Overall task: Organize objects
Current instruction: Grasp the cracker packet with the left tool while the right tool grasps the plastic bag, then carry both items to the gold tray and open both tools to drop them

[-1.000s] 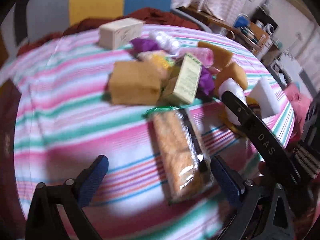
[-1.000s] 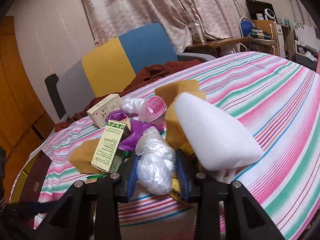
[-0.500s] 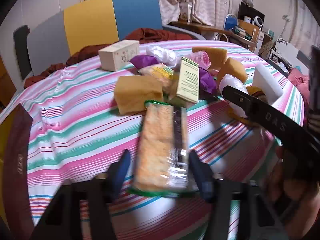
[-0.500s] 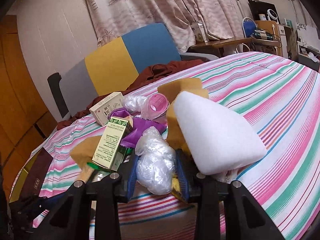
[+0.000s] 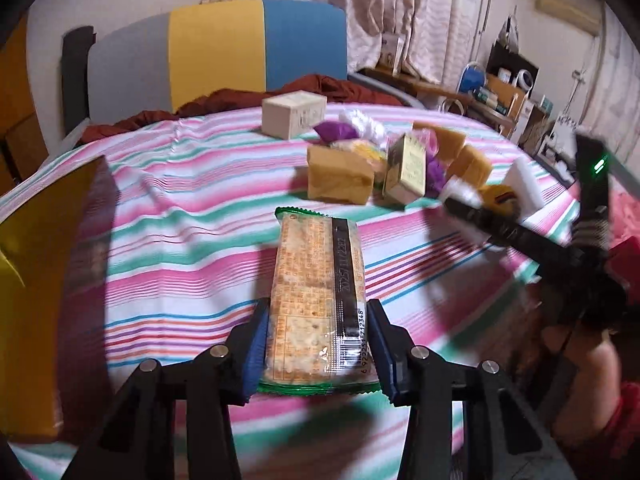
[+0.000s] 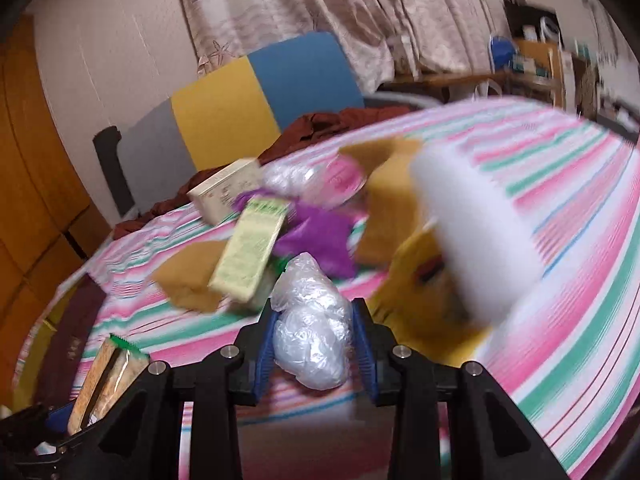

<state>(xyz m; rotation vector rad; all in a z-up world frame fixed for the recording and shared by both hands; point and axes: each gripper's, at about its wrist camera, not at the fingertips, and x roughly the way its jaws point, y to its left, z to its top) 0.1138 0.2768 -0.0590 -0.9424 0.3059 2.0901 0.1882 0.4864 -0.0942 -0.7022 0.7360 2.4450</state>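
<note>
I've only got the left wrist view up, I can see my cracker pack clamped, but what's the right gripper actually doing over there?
Observer: The right gripper is shut on a crumpled clear plastic bag, one blue pad on each side.
Operator: Anything crowding it?
Observer: A white foam block sits just right of it, partly over a yellow packet.
Operator: And the green box, how is it sitting?
Observer: The green box leans tilted against a tan sponge, just beyond the bag.
Operator: Can that view see my cracker pack?
Observer: Yes, the cracker pack shows at its lower left, in the left gripper.
</note>
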